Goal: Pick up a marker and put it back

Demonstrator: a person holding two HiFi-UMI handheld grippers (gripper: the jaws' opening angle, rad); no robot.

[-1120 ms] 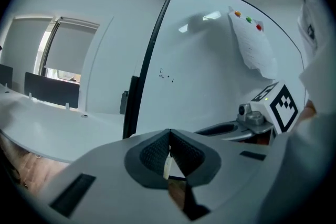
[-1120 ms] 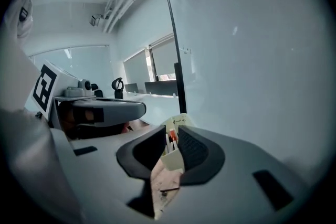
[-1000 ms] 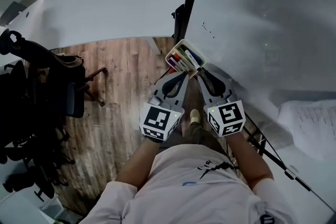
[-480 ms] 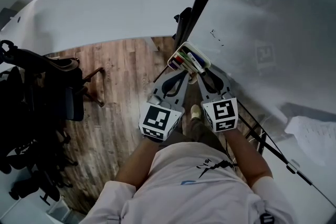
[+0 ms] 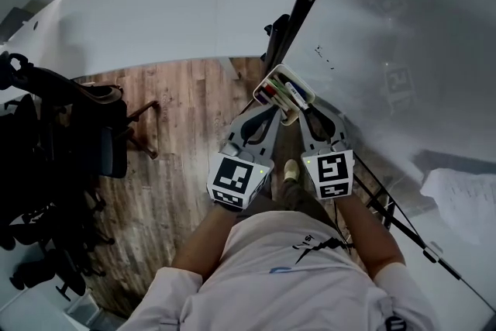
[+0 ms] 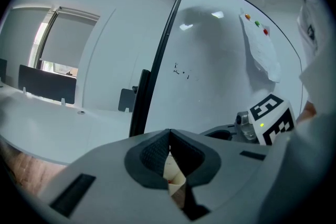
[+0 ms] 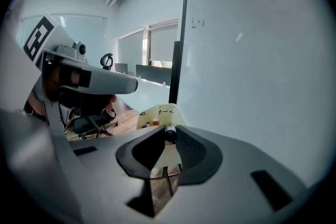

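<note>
Evidently early in the job, with nothing lifted out yet. Facing a whiteboard (image 5: 387, 27) on the right, with a cream tray (image 7: 160, 110) hung beside its dark frame (image 5: 306, 4) and holding several markers (image 5: 280, 91) side by side. Pointed at that tray from the near side with both tools. Left hand-held gripper (image 6: 169, 134): pads pressed together at the tips, nothing clamped between them, only a bit of the tray glimpsed beyond. Right hand-held gripper (image 7: 169, 129): pads a narrow gap apart, lined up on the dark end of one marker (image 7: 170, 137) lying at the tray's near end; cannot tell whether touching it or just short of it. Judged from this: approach close to complete, grasp not made. Left to do: closing on that marker, lifting it clear of the tray, then laying it back among the others and letting go. Calls for care not to drag the neighbouring markers or knock the tray's wall.
</note>
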